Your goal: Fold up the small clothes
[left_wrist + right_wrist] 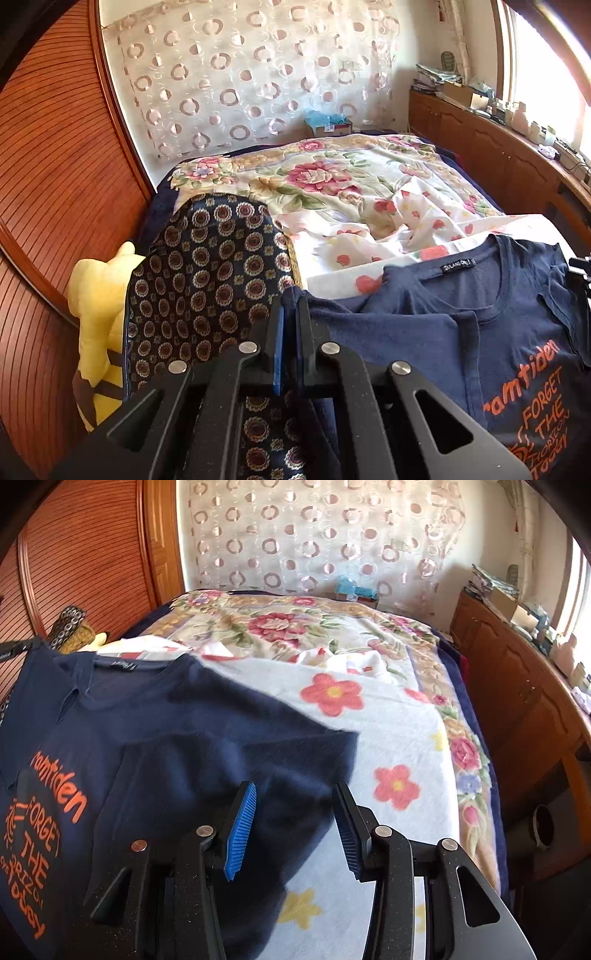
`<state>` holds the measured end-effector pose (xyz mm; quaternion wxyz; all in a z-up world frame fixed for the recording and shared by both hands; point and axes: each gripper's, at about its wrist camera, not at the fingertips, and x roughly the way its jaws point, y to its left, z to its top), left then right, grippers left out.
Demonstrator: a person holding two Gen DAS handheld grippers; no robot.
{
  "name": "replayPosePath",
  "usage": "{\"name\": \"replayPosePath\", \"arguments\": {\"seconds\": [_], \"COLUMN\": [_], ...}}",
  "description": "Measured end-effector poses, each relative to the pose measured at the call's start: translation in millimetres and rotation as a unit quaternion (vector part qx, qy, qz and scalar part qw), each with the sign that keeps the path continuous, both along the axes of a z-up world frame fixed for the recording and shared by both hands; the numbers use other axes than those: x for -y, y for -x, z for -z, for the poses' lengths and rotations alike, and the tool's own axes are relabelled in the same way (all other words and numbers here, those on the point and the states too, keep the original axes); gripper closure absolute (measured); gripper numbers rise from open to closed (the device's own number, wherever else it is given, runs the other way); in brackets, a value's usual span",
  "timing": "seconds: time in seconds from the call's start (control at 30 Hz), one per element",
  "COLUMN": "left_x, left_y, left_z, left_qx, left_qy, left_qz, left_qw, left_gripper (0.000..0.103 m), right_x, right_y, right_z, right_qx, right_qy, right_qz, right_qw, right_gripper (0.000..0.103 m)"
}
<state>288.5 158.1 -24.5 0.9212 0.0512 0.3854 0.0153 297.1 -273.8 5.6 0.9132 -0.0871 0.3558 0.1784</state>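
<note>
A navy T-shirt [491, 332] with orange lettering lies spread on a bed [424, 716] covered by a flowered blanket, its collar toward the far wall and its label showing at the neck. The left claw [289, 306] is pressed together on a fold of the shirt's edge, the dark cloth pinched between its blue pads [279, 354] and lifted slightly off the bedding. Beside that claw, to the left, a dark cloth patterned with round medallions [207, 266] drapes over the bed's side, and a yellow stuffed toy [98, 291] sits against the wooden wardrobe [55, 184].

In the right wrist view, the right claw [295, 794] stands apart, its ribbed blue pads [242, 830] on either side of the shirt's sleeve and side, which pass below and between them; nothing is clamped. The sleeve's corner reaches out over the white blanket with red flowers. A sheer curtain with ring patterns [314, 542] hangs on the far wall, and a wooden cabinet [517, 672] cluttered on top runs along the window side.
</note>
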Motion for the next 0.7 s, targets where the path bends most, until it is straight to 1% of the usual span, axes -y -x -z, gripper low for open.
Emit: {"name": "replayPosePath", "arguments": {"seconds": [0.2,0.27,0.3,0.37,0.47,0.5,0.53,0.57,0.63,0.7], "left_x": [-3,-3,-3,-1,4,7,9,11,17,22], "left_y": [11,14,15,19,28,33,36,41,51,64], "left_z": [3,2,3,3,2,1,1,0,-3,-8], "left_qx": [0.011,0.014,0.015,0.019,0.027,0.029,0.031,0.033,0.040,0.048], "left_qy": [0.010,0.013,0.015,0.020,0.026,0.028,0.029,0.030,0.032,0.036], "left_qz": [0.003,0.006,0.007,0.010,0.014,0.016,0.019,0.022,0.027,0.033], "left_qw": [0.9999,0.9998,0.9997,0.9996,0.9992,0.9990,0.9989,0.9988,0.9983,0.9976], "left_gripper": [0.097,0.097,0.097,0.097,0.097,0.097,0.097,0.097,0.097,0.097], "right_x": [8,9,10,13,9,5,1,-3,-8,-8], "right_y": [-20,-30,-34,-41,-45,-44,-43,-42,-35,-22], "right_z": [0,3,4,3,2,1,1,1,-2,-12], "right_qx": [-0.004,-0.014,-0.020,-0.028,-0.029,-0.027,-0.027,-0.028,-0.019,0.011], "right_qy": [0.007,0.006,0.004,-0.016,-0.021,-0.021,-0.021,-0.020,-0.015,-0.020], "right_qz": [0.019,0.019,0.021,0.019,0.017,0.009,0.001,-0.008,-0.015,-0.017], "right_qw": [1.000,1.000,1.000,0.999,0.999,0.999,0.999,0.999,1.000,1.000], "right_gripper": [0.058,0.058,0.058,0.058,0.060,0.074,0.080,0.093,0.095,0.096]}}
